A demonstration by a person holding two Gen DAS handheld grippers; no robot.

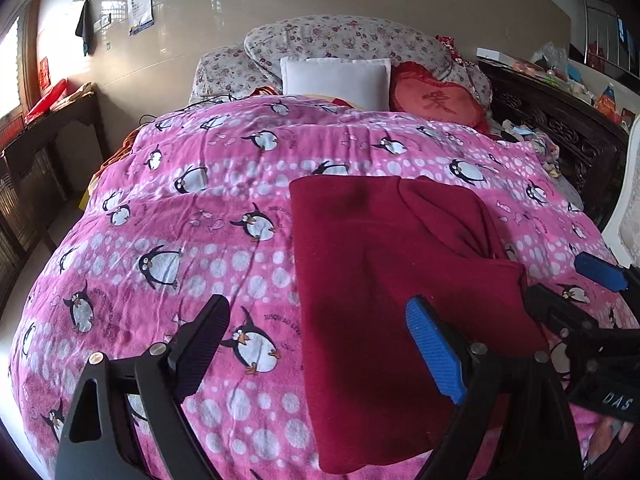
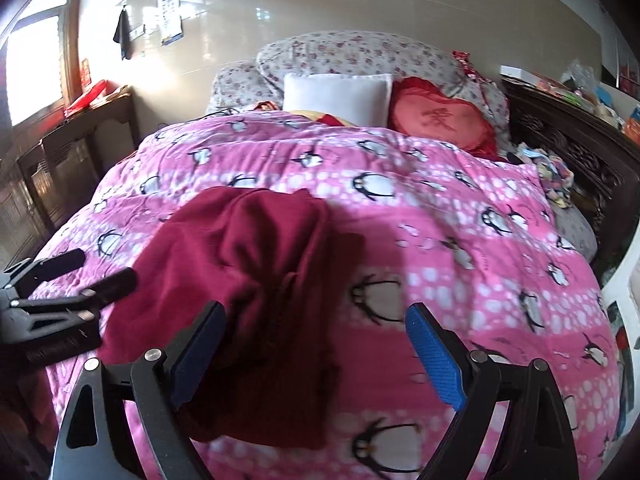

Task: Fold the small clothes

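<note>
A dark red garment lies on the bed, spread over a pink blanket printed with penguins and white dots. It sits in the half of the bed nearer the cameras, running from about the middle of the blanket down toward the foot edge. One layer is folded over on itself along the side nearer the carved dark bed frame, leaving a rounded fold there.

The left claw stands wide, its black finger over bare blanket and its blue-padded finger over the garment; nothing is gripped between them. The right claw also stands wide, hanging above the crumpled near part of the garment, with its dark finger over red cloth and its blue finger over the blanket. It holds nothing. In each view the other claw shows at the side, close beside the garment's edge.

At the head of the bed a white pillow leans against flowered bedding, with a red heart-shaped cushion just beside it.
</note>
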